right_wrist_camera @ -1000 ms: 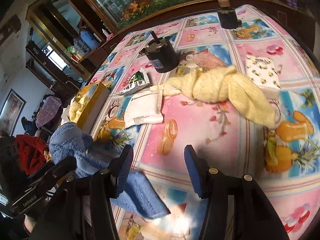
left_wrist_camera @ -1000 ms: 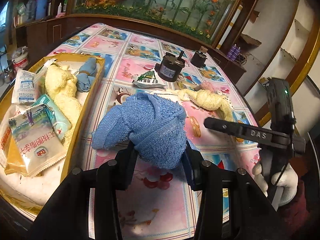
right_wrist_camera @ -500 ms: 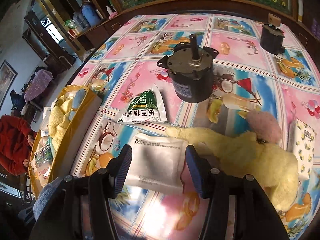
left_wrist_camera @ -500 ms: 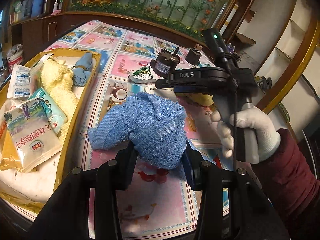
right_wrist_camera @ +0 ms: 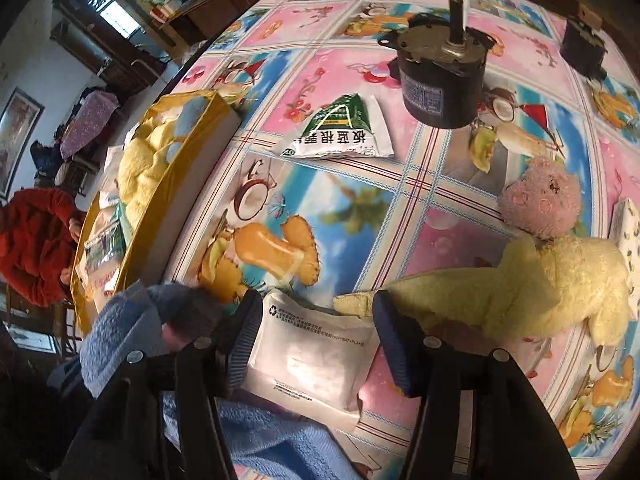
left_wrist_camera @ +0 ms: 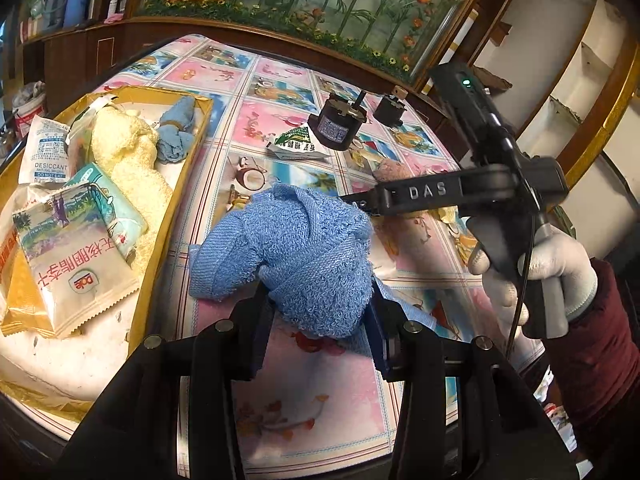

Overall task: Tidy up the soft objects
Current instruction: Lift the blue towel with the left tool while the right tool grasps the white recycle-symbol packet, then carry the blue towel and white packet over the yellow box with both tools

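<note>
My left gripper [left_wrist_camera: 318, 320] is shut on a knotted blue towel [left_wrist_camera: 304, 248], held just above the patterned tablecloth. The towel also shows at the lower left of the right wrist view [right_wrist_camera: 132, 332]. My right gripper [right_wrist_camera: 316, 336] is open, its fingers either side of a white sachet [right_wrist_camera: 316, 356] lying on the table. A knotted yellow towel [right_wrist_camera: 540, 284] lies just right of it, with a pink plush ball [right_wrist_camera: 540, 200] behind. The gold tray [left_wrist_camera: 200, 128] at the left holds a yellow towel [left_wrist_camera: 132, 168], a small blue towel [left_wrist_camera: 176, 128] and snack packets [left_wrist_camera: 76, 248].
A black motor [right_wrist_camera: 440, 76] and a green-white packet [right_wrist_camera: 340, 132] sit mid-table; a second small motor [right_wrist_camera: 584, 48] stands farther back. A patterned tissue pack [right_wrist_camera: 626, 232] lies at the right. The right hand's gripper body [left_wrist_camera: 500, 184] crosses just right of the blue towel.
The right gripper moved forward and down until its open fingers straddle the white sachet. The left gripper still holds the blue towel and has shifted slightly.
</note>
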`<state>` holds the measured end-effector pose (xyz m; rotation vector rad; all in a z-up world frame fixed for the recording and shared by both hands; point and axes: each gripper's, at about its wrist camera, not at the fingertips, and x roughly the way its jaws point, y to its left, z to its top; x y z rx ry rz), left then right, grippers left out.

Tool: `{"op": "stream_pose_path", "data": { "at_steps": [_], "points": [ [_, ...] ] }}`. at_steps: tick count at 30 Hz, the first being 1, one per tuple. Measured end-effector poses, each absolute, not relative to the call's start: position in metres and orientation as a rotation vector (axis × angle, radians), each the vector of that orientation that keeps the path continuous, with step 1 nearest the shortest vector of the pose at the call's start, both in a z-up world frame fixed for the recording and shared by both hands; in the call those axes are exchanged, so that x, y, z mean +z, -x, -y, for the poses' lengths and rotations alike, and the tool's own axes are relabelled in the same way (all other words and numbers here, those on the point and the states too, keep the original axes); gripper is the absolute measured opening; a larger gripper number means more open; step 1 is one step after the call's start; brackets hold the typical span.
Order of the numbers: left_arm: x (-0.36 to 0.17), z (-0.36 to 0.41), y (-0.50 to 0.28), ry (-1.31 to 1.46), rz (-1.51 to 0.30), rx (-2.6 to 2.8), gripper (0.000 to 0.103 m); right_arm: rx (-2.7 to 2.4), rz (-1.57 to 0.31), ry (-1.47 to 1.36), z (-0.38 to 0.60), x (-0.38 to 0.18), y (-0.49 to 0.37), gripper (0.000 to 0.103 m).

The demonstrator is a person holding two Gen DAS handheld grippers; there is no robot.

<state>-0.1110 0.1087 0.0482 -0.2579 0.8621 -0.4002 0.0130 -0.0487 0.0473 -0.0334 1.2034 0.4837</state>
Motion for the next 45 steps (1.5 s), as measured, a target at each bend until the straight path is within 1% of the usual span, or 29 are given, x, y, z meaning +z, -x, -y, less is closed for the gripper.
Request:
{"op": "stream_pose_path", "data": {
  "at_steps": [1, 2, 4, 9, 11, 13, 17, 19, 21, 25, 31, 33, 34, 35, 37, 41, 45],
  "points": [
    [0.049, -0.111, 0.114, 0.259, -0.861, -0.406, 0.041, 0.483, -1.159, 0.101, 0.044, 0.051, -0.007, 0.058],
    [0.05, -0.113, 0.116, 0.26, -0.858, -0.412, 0.041, 0.487, -1.125, 0.169, 0.04, 0.053, -0.001, 0.062],
    [0.055, -0.119, 0.124, 0.256, -0.843, -0.416, 0.041, 0.516, -1.11, 0.246, 0.036, 0.053, 0.01, 0.066],
    [0.06, -0.132, 0.14, 0.246, -0.815, -0.45, 0.041, 0.568, -1.068, 0.413, 0.031, 0.05, 0.041, 0.066],
    [0.06, -0.133, 0.144, 0.236, -0.815, -0.458, 0.041, 0.577, -1.063, 0.487, 0.026, 0.042, 0.049, 0.074],
    [0.059, -0.131, 0.145, 0.232, -0.818, -0.462, 0.041, 0.555, -1.075, 0.526, 0.022, 0.032, 0.048, 0.075],
    [0.061, -0.129, 0.147, 0.226, -0.815, -0.463, 0.041, 0.523, -1.107, 0.365, 0.023, 0.029, 0.035, 0.078],
    [0.062, -0.129, 0.147, 0.225, -0.812, -0.463, 0.041, 0.487, -1.125, 0.308, 0.021, 0.026, 0.032, 0.082],
    [0.062, -0.129, 0.147, 0.224, -0.813, -0.462, 0.041, 0.464, -1.12, 0.26, 0.019, 0.027, 0.033, 0.082],
    [0.06, -0.129, 0.146, 0.228, -0.821, -0.46, 0.041, 0.404, -1.139, 0.208, 0.011, 0.026, 0.03, 0.086],
    [0.06, -0.129, 0.147, 0.219, -0.816, -0.454, 0.041, 0.318, -1.156, 0.202, 0.0, 0.022, 0.019, 0.091],
    [0.06, -0.13, 0.148, 0.222, -0.812, -0.453, 0.041, 0.304, -1.146, 0.192, 0.0, 0.022, 0.017, 0.09],
    [0.06, -0.131, 0.149, 0.224, -0.811, -0.451, 0.041, 0.3, -1.133, 0.19, 0.001, 0.023, 0.017, 0.086],
    [0.06, -0.132, 0.149, 0.226, -0.81, -0.451, 0.041, 0.3, -1.119, 0.185, 0.002, 0.024, 0.017, 0.078],
    [0.06, -0.133, 0.15, 0.228, -0.808, -0.449, 0.041, 0.3, -1.113, 0.174, 0.006, 0.026, 0.018, 0.071],
    [0.063, -0.136, 0.151, 0.241, -0.798, -0.445, 0.041, 0.303, -1.099, 0.138, 0.015, 0.028, 0.025, 0.067],
    [0.069, -0.143, 0.154, 0.256, -0.78, -0.442, 0.041, 0.32, -1.09, 0.067, 0.027, 0.035, 0.033, 0.066]
  ]
}}
